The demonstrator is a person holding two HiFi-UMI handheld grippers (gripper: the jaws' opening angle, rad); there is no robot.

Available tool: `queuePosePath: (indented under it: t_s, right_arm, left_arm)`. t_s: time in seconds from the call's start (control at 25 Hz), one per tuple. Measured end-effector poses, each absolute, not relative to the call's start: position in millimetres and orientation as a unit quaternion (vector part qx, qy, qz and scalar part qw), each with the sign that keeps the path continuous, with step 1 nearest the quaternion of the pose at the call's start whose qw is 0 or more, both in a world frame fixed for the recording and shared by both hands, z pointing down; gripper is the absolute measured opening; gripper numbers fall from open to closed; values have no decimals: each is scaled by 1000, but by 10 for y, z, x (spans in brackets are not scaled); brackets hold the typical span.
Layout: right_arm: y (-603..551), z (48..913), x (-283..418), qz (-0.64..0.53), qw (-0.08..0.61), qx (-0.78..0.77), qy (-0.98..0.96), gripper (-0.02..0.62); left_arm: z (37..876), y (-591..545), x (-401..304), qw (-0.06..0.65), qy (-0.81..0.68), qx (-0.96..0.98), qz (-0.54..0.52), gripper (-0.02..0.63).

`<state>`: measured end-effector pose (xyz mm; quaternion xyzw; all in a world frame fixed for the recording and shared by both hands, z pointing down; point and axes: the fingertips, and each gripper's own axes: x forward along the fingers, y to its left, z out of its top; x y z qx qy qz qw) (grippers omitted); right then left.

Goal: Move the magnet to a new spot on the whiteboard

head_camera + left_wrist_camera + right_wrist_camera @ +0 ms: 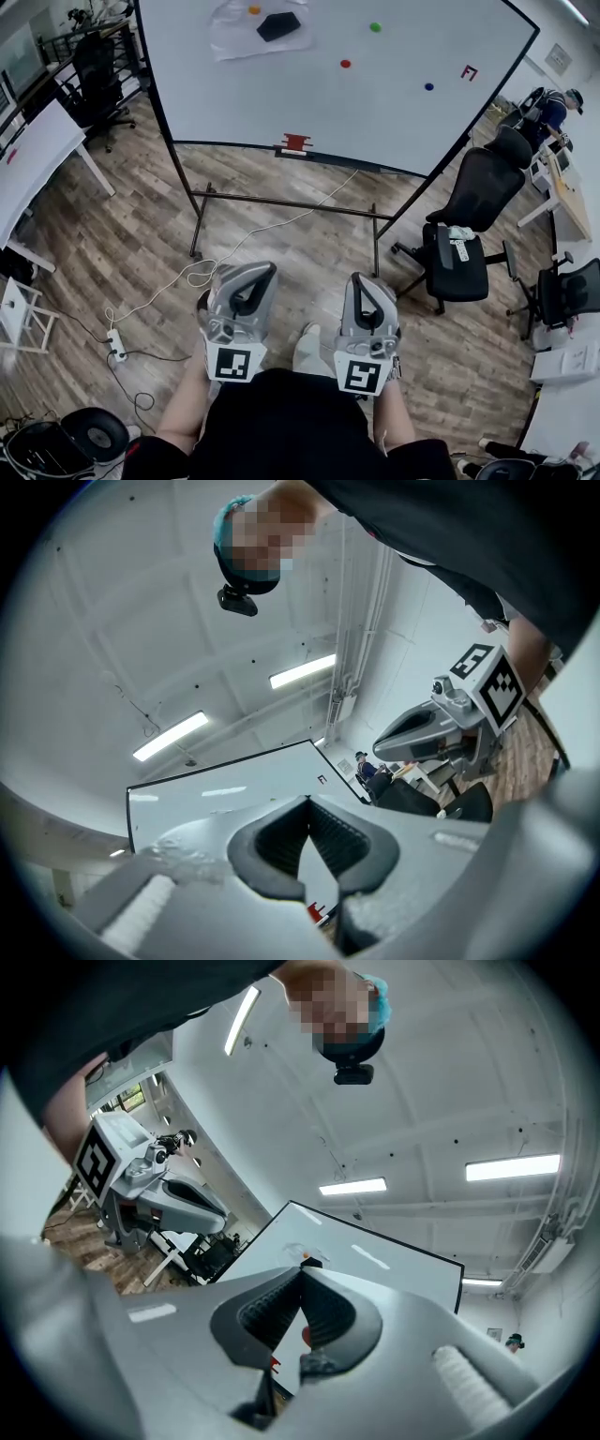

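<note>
The whiteboard (281, 84) stands ahead on a black frame. Small round magnets stick to it: orange (254, 9), green (375, 27), red (345, 64) and blue (428, 86). A black eraser (278, 25) sits near the orange one, and a red clip (294, 142) at the board's lower edge. My left gripper (263, 269) and right gripper (362, 279) are held side by side close to my body, well short of the board. Both are shut with nothing between the jaws. The left gripper view shows the whiteboard (234, 794) beyond the shut jaws, as does the right gripper view (375, 1260).
Black office chairs (469, 225) stand right of the board, another (98, 66) at the back left. A white table (37, 159) is at the left. A power strip (116, 345) with its cable lies on the wooden floor. A person (553, 108) sits far right.
</note>
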<state>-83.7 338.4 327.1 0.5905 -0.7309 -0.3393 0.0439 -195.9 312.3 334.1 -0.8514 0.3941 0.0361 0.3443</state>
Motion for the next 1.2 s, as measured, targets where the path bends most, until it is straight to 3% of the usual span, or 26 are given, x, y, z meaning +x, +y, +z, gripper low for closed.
queuePosePath:
  t_s: [1.2]
  right_arm:
    - [1589,3231,881,-342,19,557,-756,2]
  left_arm:
    - [3239,1421,-231,354,428,-831,21,2]
